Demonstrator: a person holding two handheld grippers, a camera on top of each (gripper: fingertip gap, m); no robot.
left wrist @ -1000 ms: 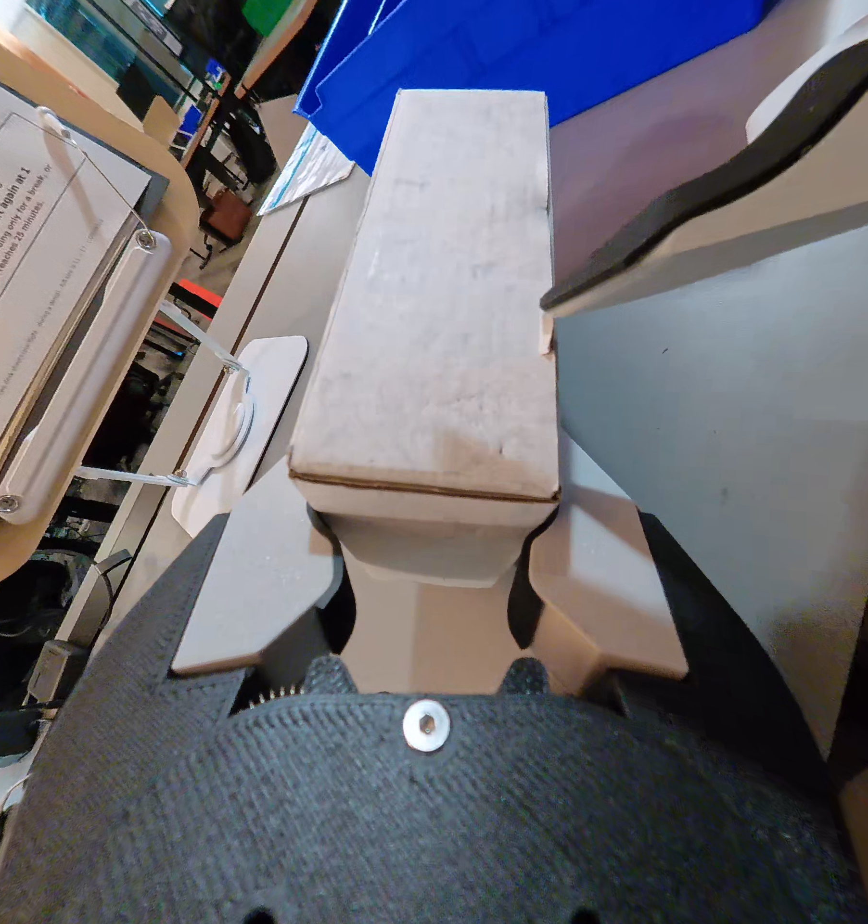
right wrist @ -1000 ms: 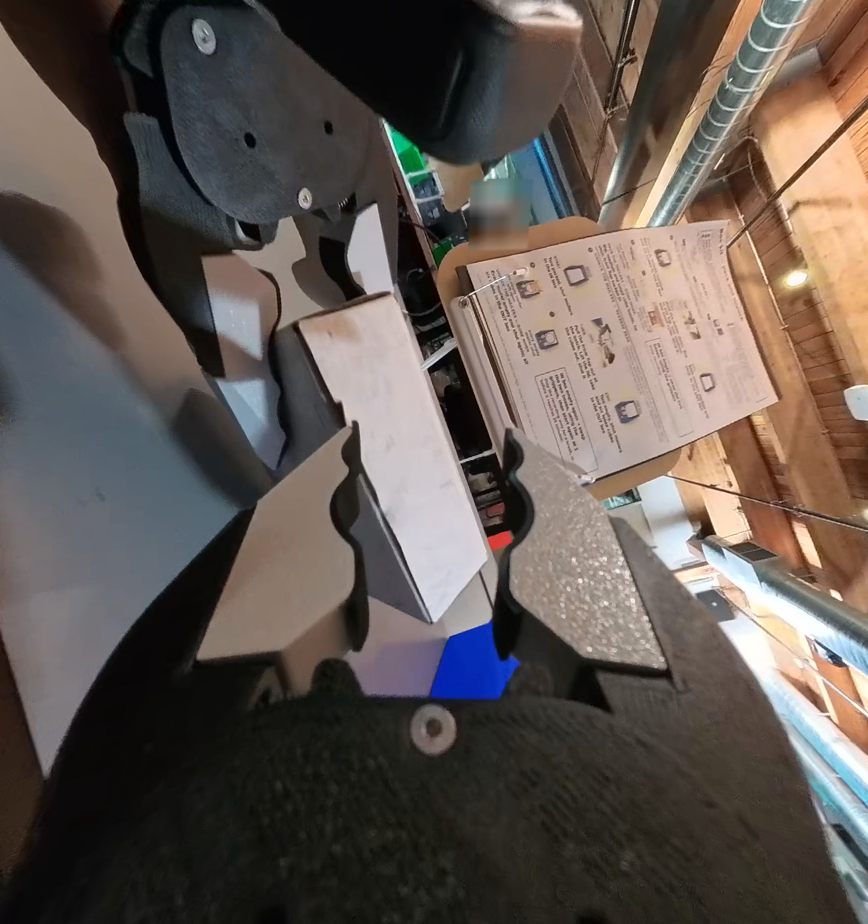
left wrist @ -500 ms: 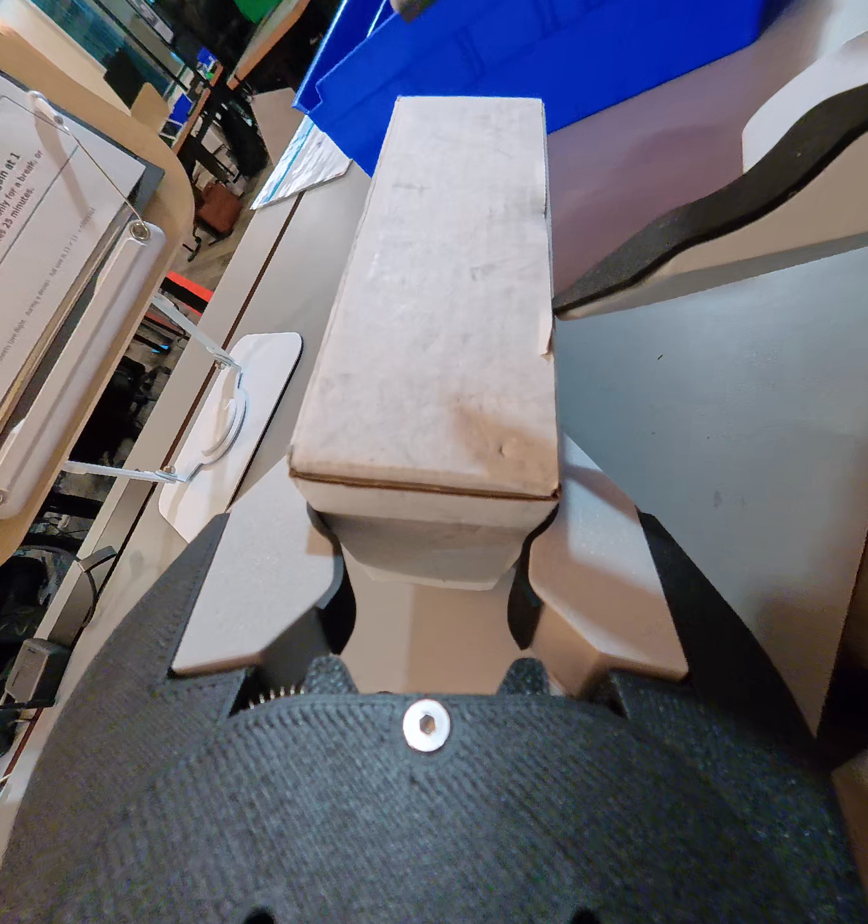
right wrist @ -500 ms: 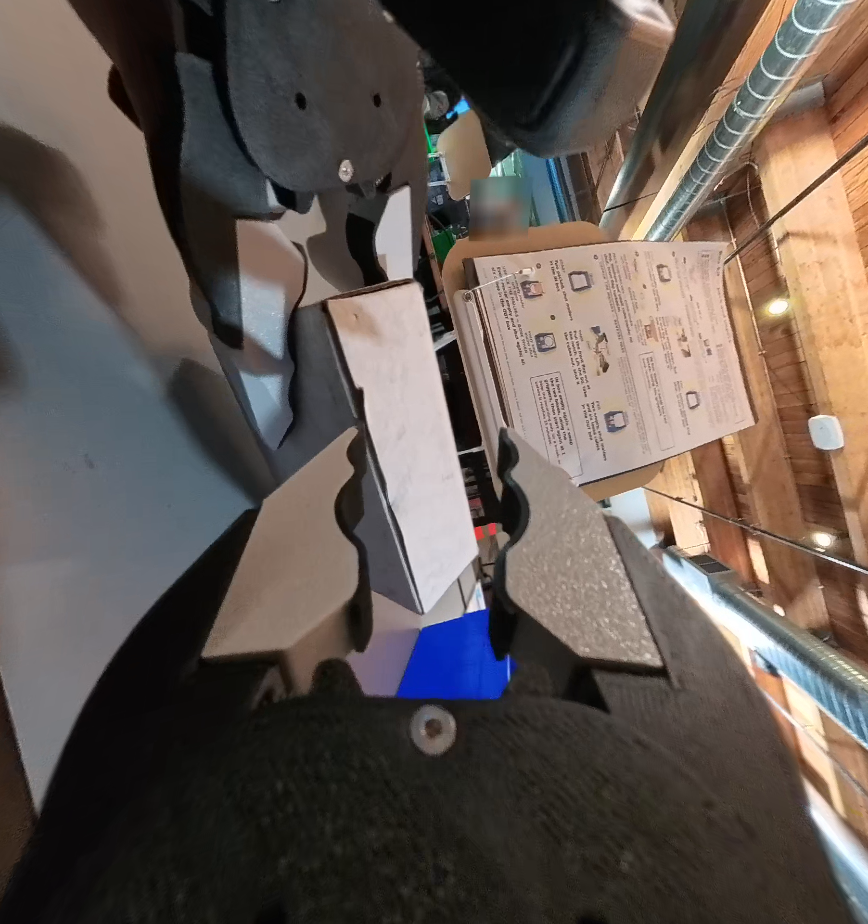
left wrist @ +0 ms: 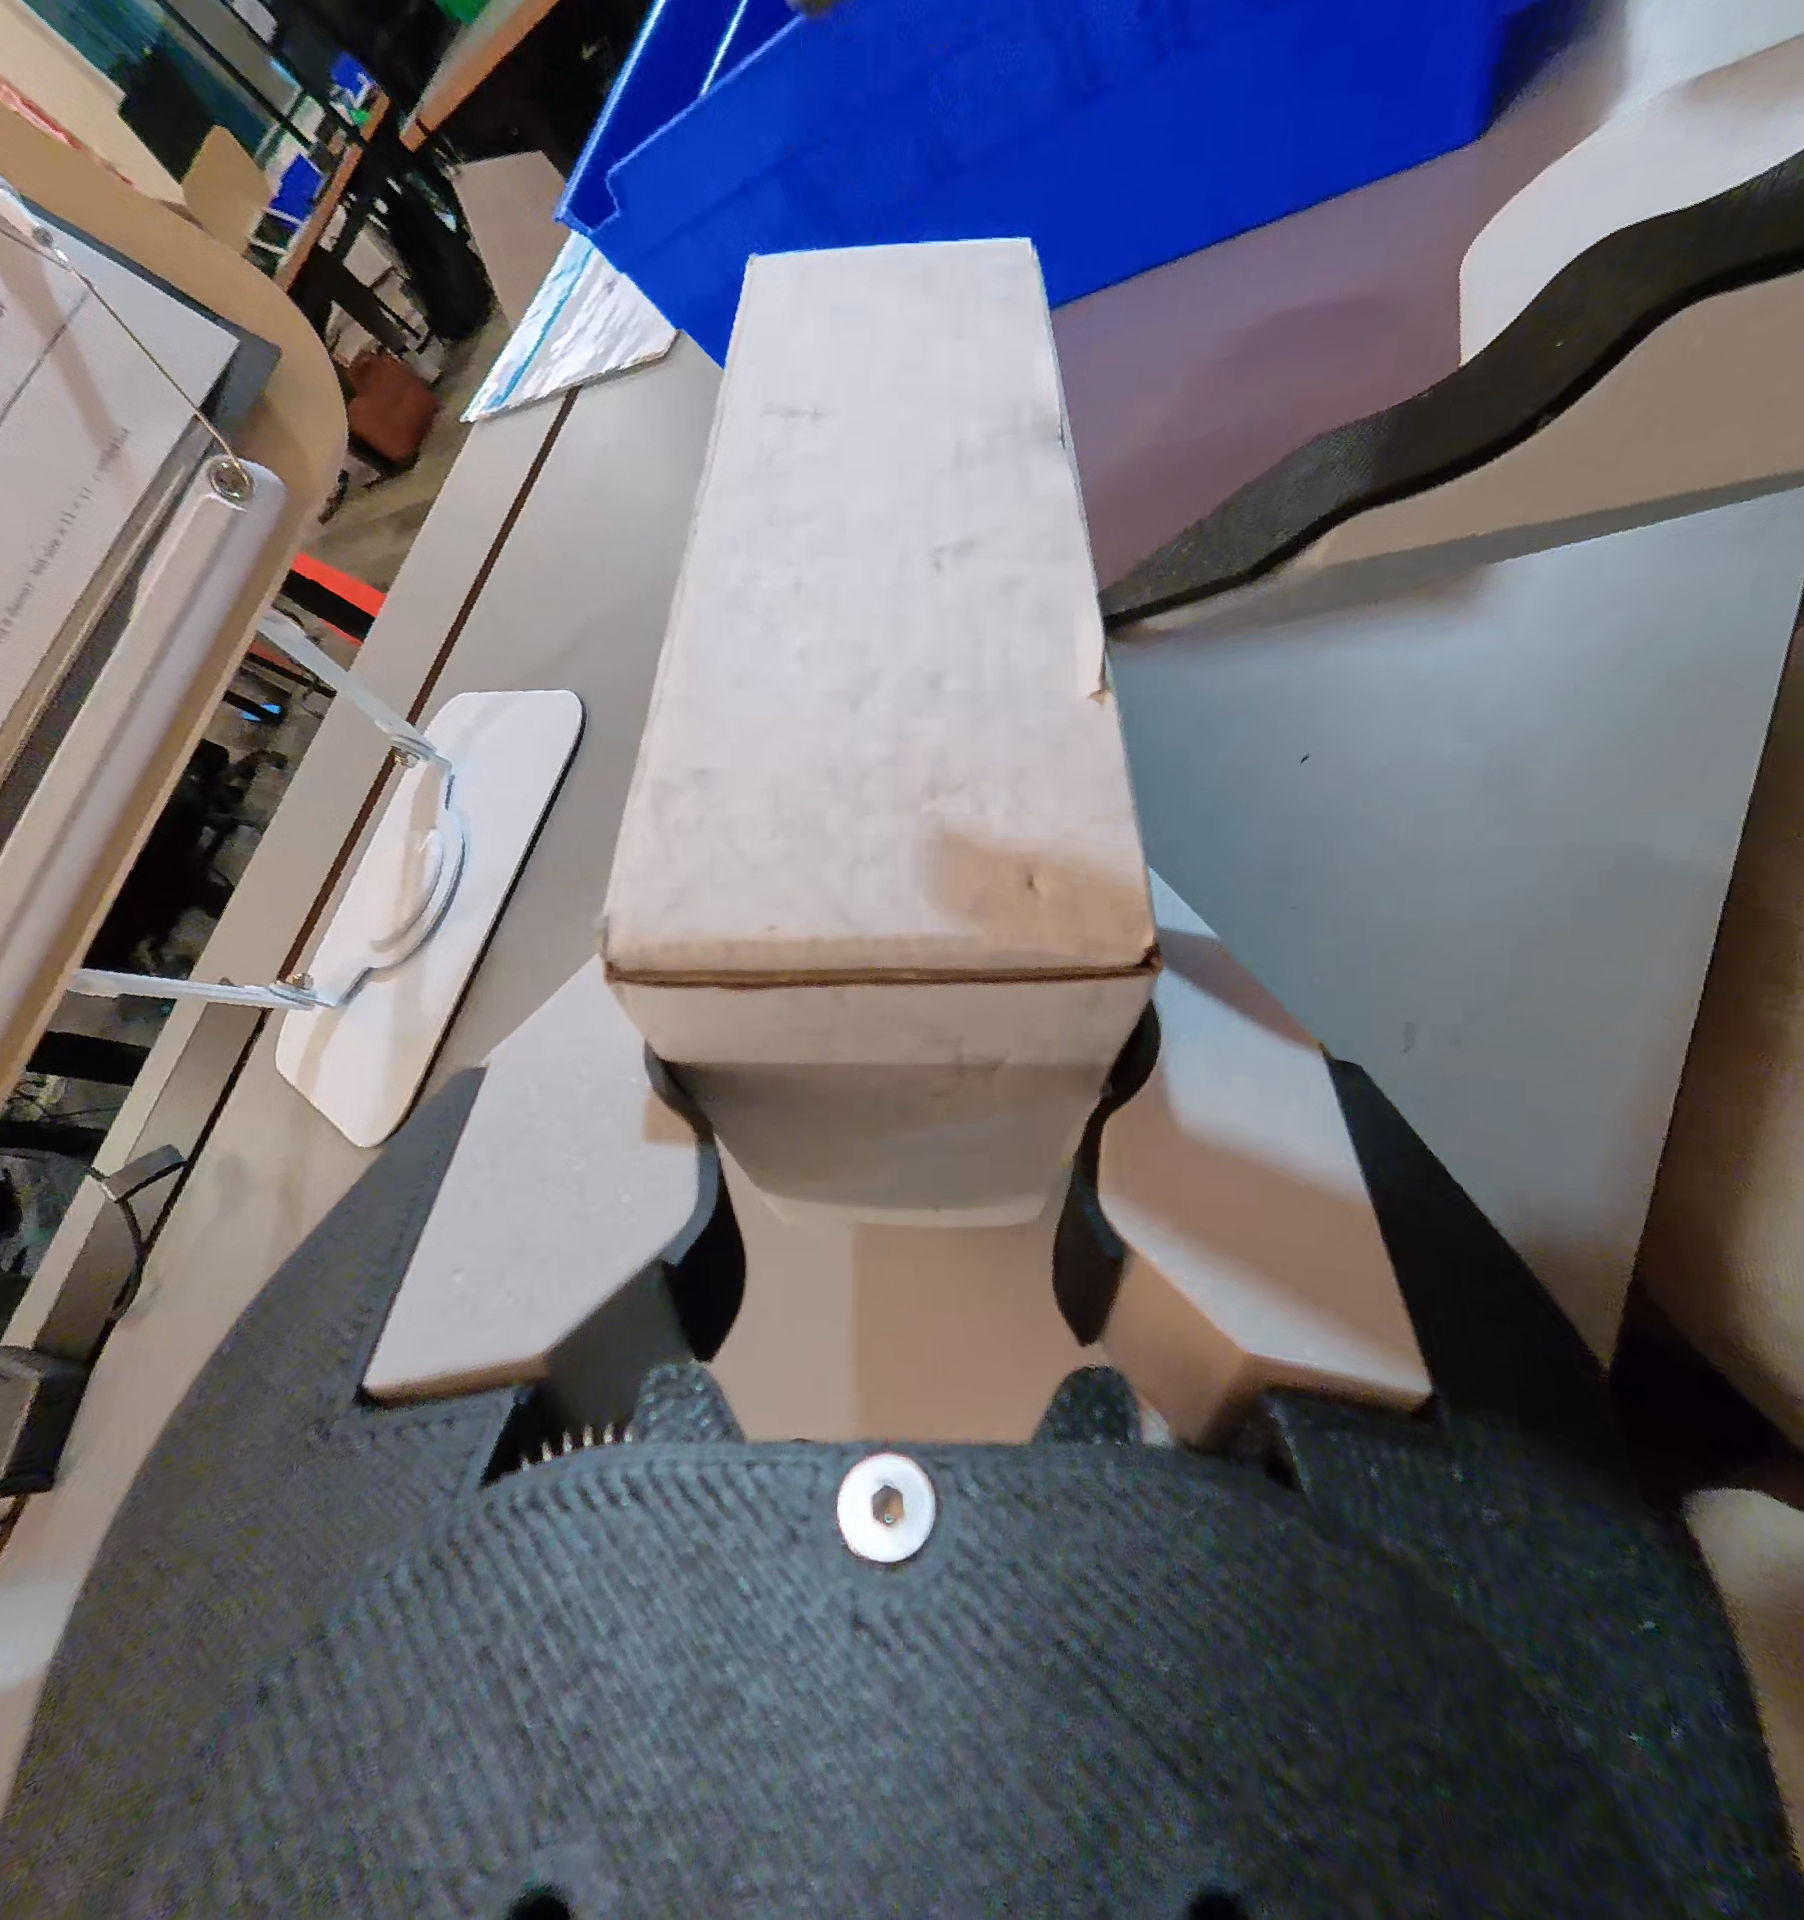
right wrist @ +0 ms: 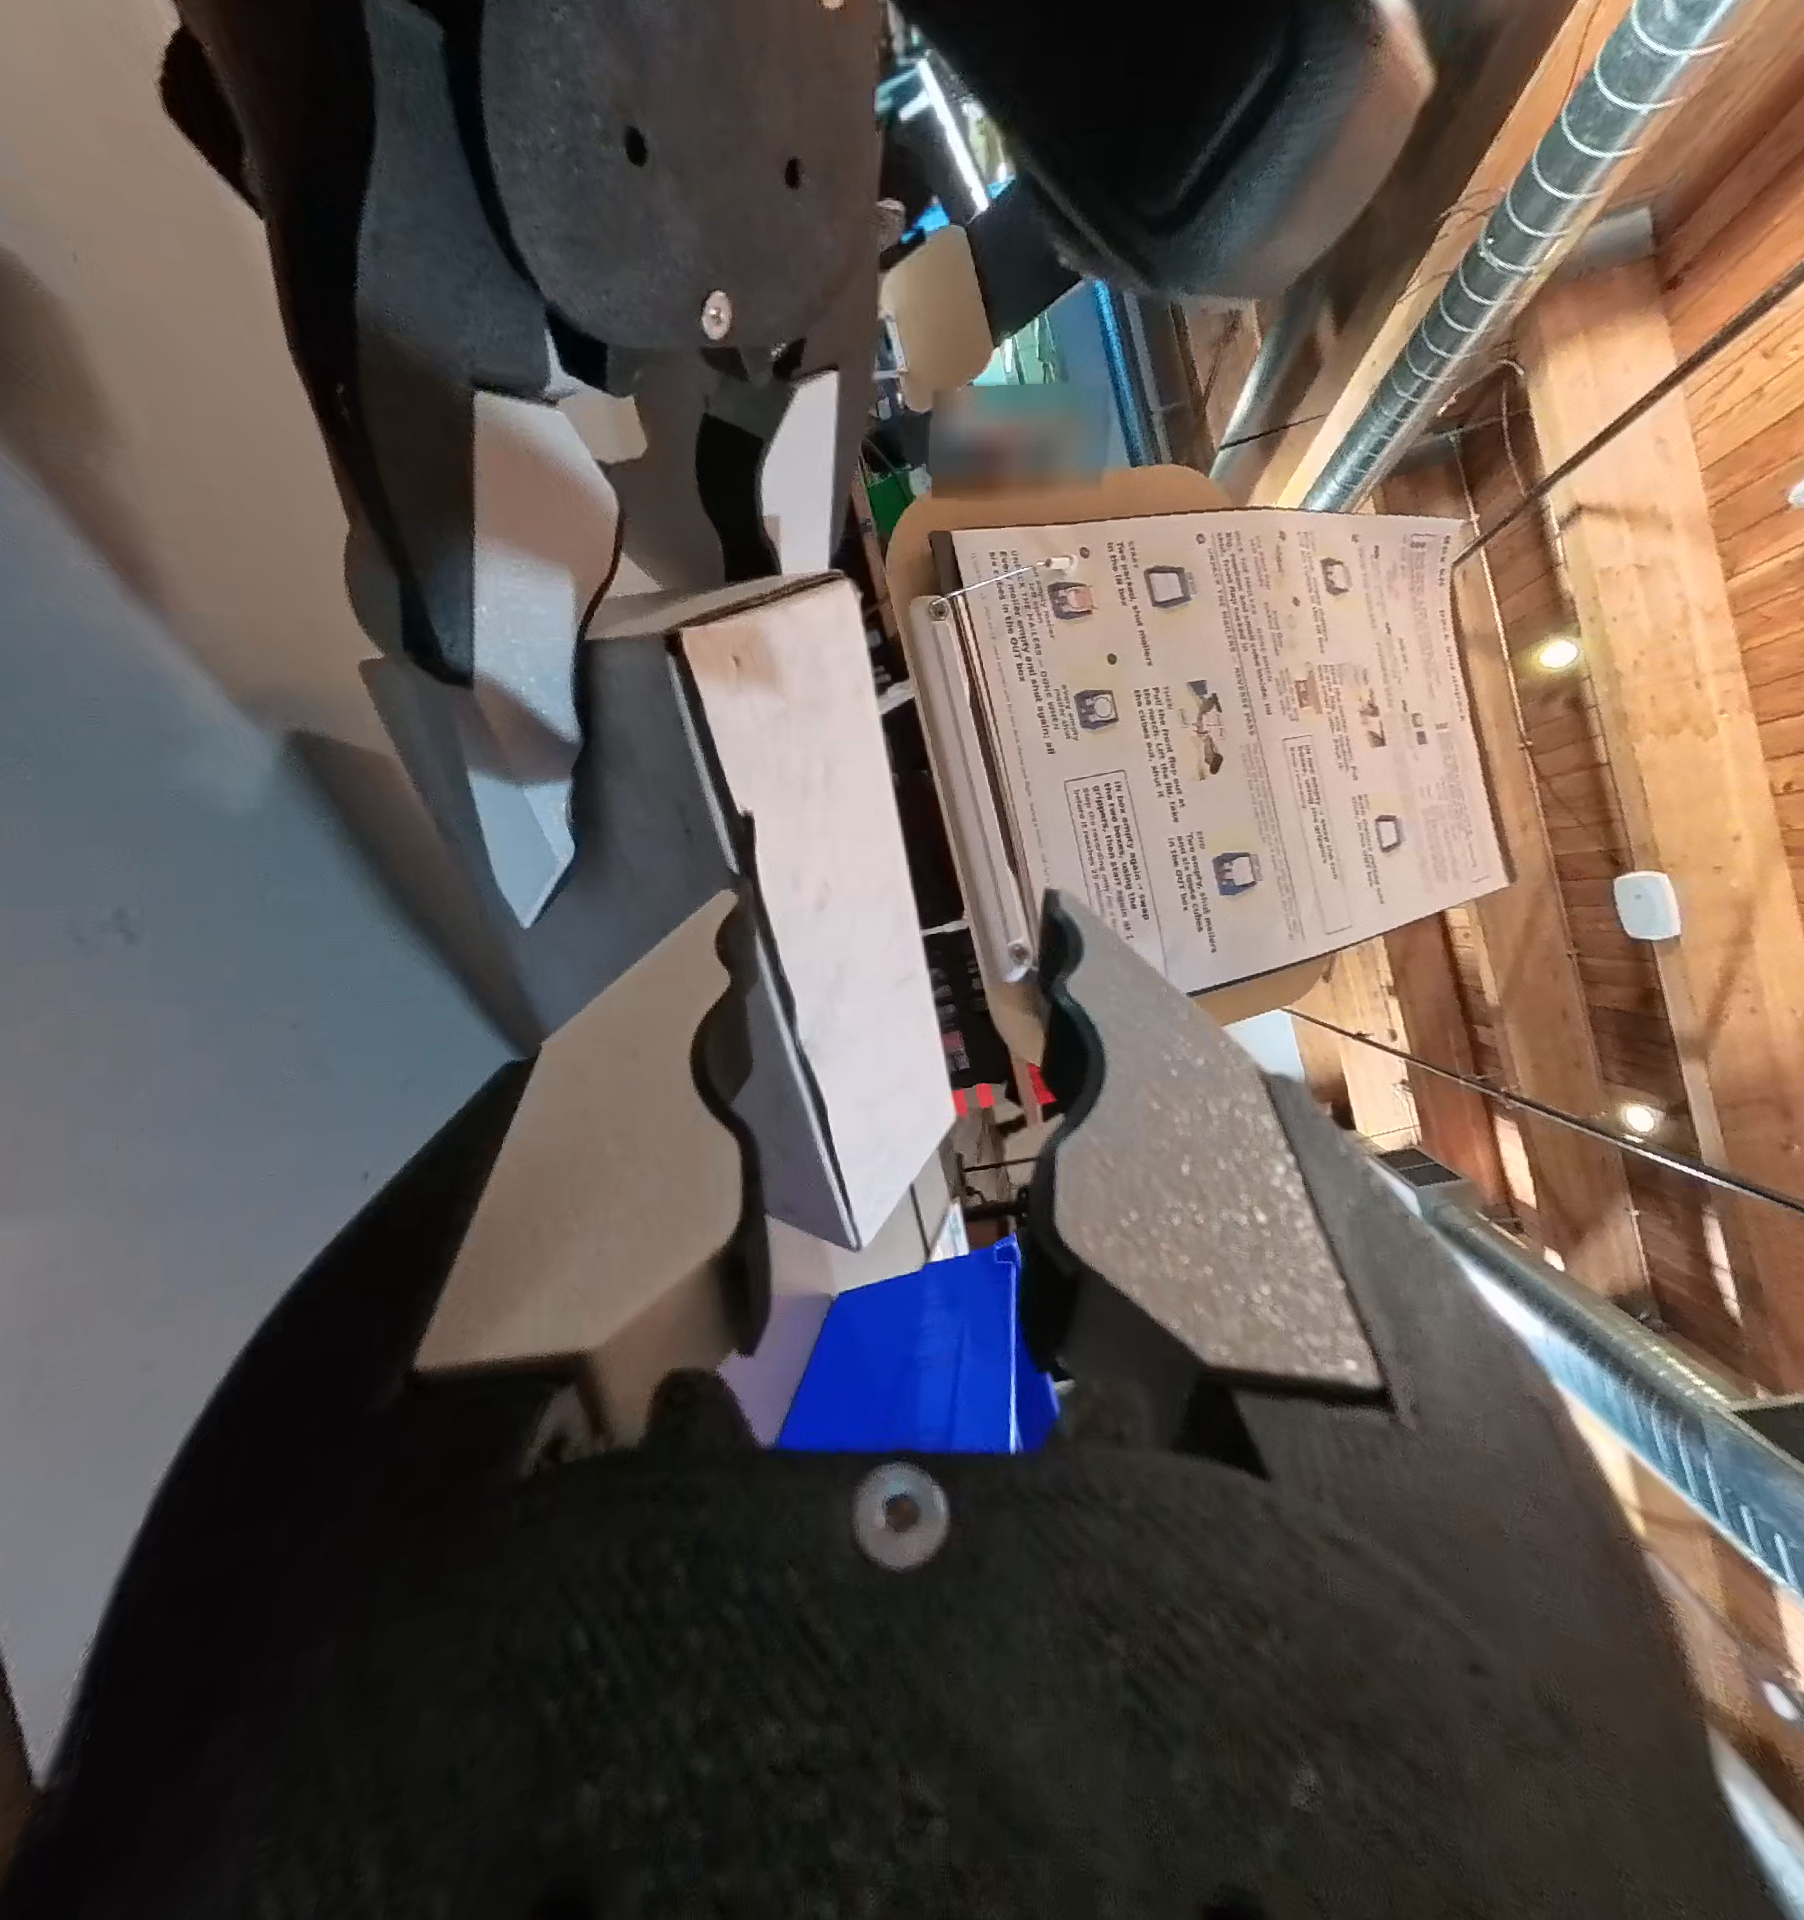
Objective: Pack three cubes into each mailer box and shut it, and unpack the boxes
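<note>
Print shows on one sheet (right wrist: 1230, 748), clipped to a board on a stand (left wrist: 430, 894): in the right wrist view it carries blocks of small black type with little pictures of boxes, and in the left wrist view only its edge with a few lines of type (left wrist: 4, 436) is seen. A second printed sheet (left wrist: 576, 343) lies flat by the blue bin (left wrist: 1033, 135), too small to read. The box (left wrist: 877, 644) bears no print, only scuffs.

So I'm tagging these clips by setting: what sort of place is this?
Probably a workshop or lab workbench in a converted industrial building: a blue bin on the table, an instruction sheet on a stand, and exposed ducting under a timber ceiling.
</note>
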